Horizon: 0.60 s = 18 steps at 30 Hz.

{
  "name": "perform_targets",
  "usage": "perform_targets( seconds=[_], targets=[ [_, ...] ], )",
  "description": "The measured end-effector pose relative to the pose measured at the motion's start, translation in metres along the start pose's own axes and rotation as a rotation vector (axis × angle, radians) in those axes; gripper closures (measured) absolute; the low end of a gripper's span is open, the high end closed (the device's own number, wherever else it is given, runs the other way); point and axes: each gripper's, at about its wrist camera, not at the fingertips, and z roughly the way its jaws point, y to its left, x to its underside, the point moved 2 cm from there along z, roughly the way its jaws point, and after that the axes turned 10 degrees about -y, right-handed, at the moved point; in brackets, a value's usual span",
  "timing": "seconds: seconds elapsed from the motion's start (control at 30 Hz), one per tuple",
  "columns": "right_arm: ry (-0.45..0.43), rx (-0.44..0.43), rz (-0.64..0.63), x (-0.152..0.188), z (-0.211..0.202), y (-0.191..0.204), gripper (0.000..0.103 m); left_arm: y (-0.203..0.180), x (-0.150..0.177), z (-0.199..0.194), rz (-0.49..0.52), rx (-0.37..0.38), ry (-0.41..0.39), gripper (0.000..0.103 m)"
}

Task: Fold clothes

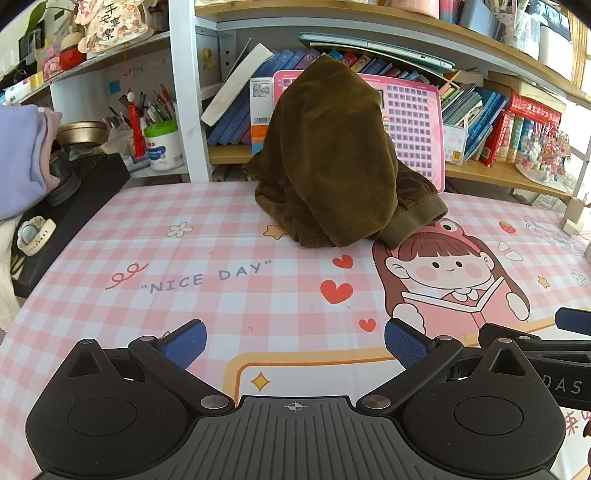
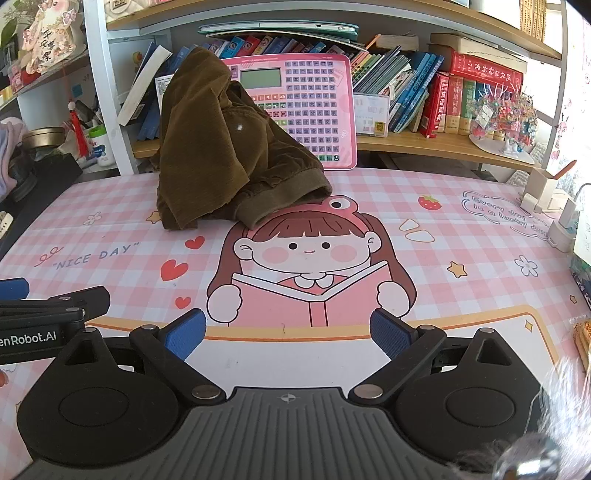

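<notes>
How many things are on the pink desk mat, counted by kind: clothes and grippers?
Clothes: 1, the brown garment, unfolded.
Grippers: 2, left gripper and right gripper, both open and empty.
Total: 3

Bright daylight enters from the right, washing out that edge in both views, shadows stay soft, fisheye bends the shelves [image 1: 369, 22] strongly, and a blurred smear fills the right view's near-right corner.

Both your wrist cams sit low over the pink checked table mat [image 1: 229, 229], side by side, facing the bookshelf [image 2: 424, 144]. They share the brown garment [image 1: 332, 158] at the back.
</notes>
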Motion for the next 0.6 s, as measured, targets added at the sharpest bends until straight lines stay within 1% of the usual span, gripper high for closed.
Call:
perform_targets(
  seconds=[0.6],
  targets=[
    [0.007,0.002,0.003,0.001,-0.0024,0.0002,0.007,0.0005,0.0014,-0.0012,0.002,-0.002,0.007,0.0]
  ],
)
